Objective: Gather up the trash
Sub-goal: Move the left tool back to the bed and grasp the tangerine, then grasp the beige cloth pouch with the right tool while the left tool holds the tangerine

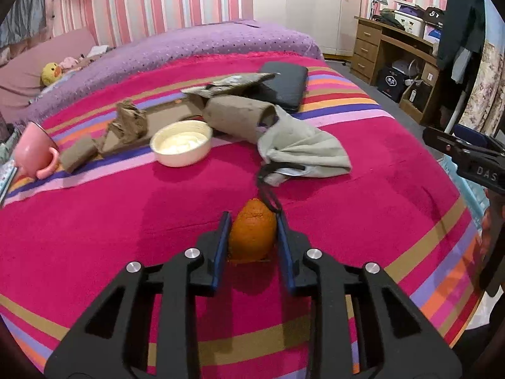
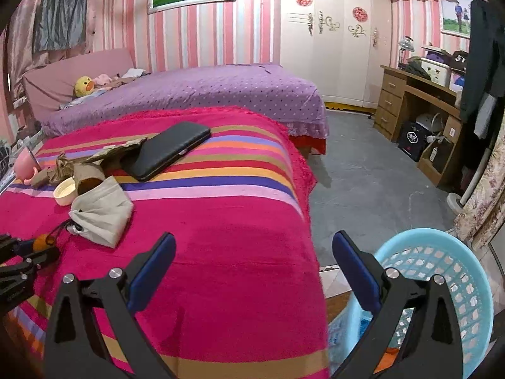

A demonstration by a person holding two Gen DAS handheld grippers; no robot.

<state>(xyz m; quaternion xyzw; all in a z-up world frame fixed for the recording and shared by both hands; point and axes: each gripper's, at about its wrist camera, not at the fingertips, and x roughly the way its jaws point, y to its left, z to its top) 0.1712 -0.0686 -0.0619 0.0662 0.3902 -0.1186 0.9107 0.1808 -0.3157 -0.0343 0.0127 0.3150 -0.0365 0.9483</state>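
Observation:
An orange peel (image 1: 252, 233) lies on the striped pink blanket (image 1: 126, 221), and my left gripper (image 1: 252, 225) is shut on it, one blue pad on each side. The peel and left gripper also show in the right wrist view (image 2: 41, 242). My right gripper (image 2: 254, 251) is open and empty above the bed's right edge. A light blue plastic basket (image 2: 442, 271) stands on the floor just right of it. Torn brown cardboard pieces (image 1: 132, 123) and a cardboard roll (image 1: 240, 117) lie further back on the blanket.
A cream bowl (image 1: 181, 142), a grey drawstring pouch (image 1: 303, 148), a pink cup (image 1: 31, 151) and a black case (image 1: 284, 85) lie on the blanket. A purple bed (image 2: 189, 91) is behind. Grey floor (image 2: 363, 173) and a wooden desk (image 2: 416, 107) are to the right.

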